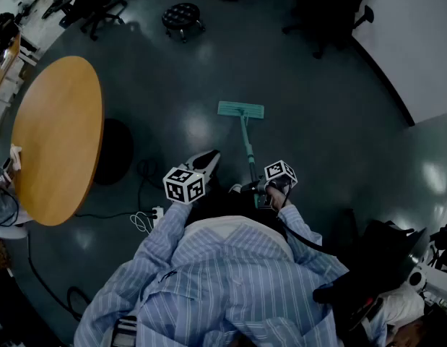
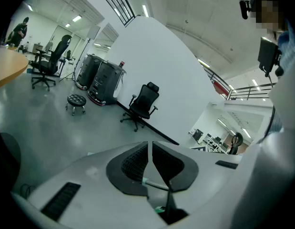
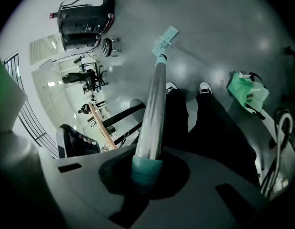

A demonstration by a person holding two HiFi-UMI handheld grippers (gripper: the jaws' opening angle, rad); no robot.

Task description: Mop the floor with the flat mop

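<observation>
Right gripper (image 3: 147,171) clamped on the flat mop (image 1: 241,110) handle; mop head flat on floor (image 1: 317,114), well right of round table (image 1: 57,139); left gripper (image 2: 150,160) jaws together, empty, nearer the table.

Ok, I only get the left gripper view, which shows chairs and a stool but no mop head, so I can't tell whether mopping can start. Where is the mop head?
Observer: In the head view the mop head lies flat on the floor, straight ahead of the person.
Operator: And which gripper has the handle?
Observer: The right gripper has it. In the right gripper view its jaws are shut on the mop handle, which runs down to the mop head.
</observation>
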